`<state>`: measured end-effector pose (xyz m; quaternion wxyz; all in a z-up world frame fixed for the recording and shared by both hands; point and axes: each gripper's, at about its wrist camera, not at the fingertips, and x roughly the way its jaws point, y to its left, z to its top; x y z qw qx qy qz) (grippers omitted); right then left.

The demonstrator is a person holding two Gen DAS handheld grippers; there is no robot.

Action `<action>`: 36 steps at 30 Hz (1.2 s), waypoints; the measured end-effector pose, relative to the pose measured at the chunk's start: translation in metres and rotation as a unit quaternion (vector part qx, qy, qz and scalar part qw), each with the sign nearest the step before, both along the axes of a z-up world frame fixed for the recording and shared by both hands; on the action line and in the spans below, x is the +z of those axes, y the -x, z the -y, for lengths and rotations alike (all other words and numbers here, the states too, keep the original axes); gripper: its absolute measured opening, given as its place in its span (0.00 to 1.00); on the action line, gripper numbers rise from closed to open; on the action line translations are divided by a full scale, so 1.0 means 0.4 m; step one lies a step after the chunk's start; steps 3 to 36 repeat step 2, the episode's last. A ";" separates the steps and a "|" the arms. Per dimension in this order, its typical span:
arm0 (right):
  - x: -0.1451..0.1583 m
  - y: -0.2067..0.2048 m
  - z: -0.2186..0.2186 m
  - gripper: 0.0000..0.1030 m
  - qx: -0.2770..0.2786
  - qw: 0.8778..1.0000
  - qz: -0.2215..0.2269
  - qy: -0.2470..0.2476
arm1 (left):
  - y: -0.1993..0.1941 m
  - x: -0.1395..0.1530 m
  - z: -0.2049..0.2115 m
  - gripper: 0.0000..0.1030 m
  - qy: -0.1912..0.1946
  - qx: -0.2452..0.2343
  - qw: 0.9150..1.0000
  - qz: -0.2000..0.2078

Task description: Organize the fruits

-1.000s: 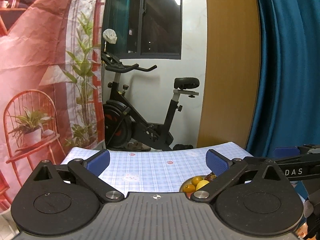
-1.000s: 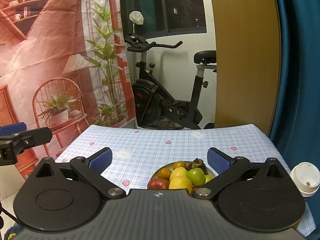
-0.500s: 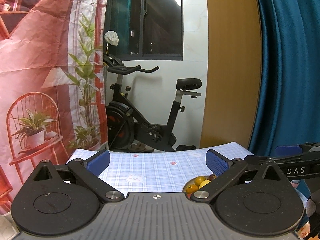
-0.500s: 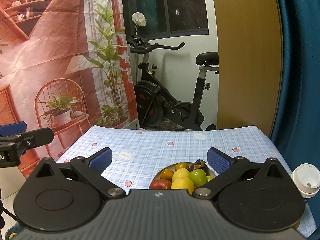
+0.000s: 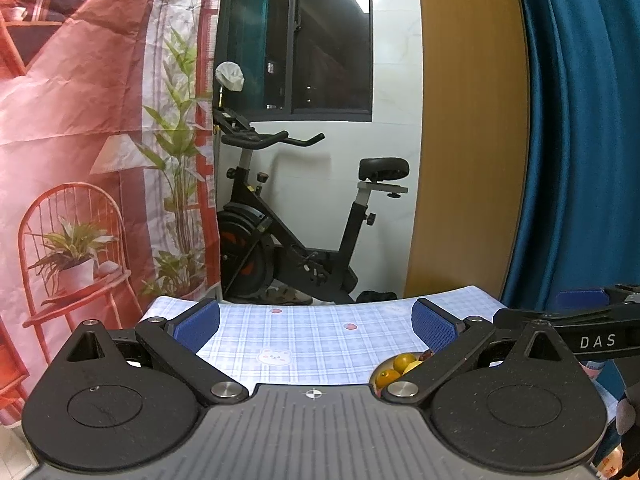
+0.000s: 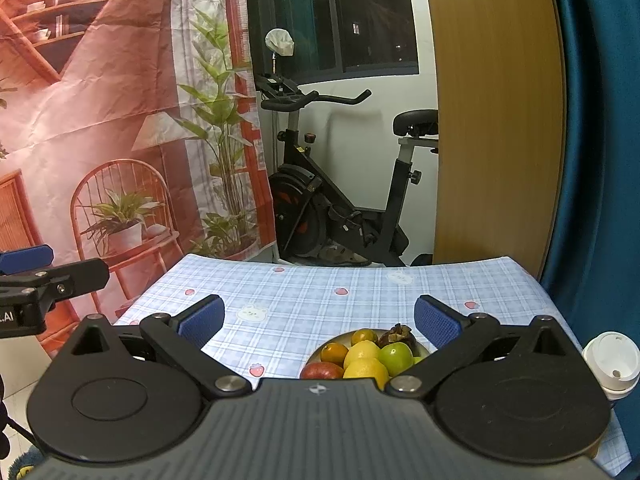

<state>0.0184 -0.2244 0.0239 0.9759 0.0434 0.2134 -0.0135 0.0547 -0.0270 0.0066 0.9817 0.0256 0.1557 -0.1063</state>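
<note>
Checked tablecloth before an exercise bike, both grippers spread wide and empty

From 9 o'clock to 3 o'clock in the right wrist view: left gripper off the table edge, right gripper above the fruit plate at 6 o'clock, paper cup at 4 o'clock. Fruits are piled touching: oranges, lemons, a green one, a red apple, a dark mangosteen. Risk, as I judge it: round fruit heaped loosely could roll off if one is pulled carelessly, and a wide swing could tip the cup
</note>
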 end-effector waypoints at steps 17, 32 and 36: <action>0.001 -0.001 0.000 1.00 0.000 1.000 0.001 -0.001 | 0.001 0.001 -0.001 1.00 0.000 0.000 1.000 0.001; 0.001 -0.001 0.000 1.00 0.000 1.000 0.001 -0.001 | 0.001 0.001 -0.001 1.00 0.000 0.000 1.000 0.001; 0.001 -0.001 0.000 1.00 0.000 1.000 0.001 -0.001 | 0.001 0.001 -0.001 1.00 0.000 0.000 1.000 0.001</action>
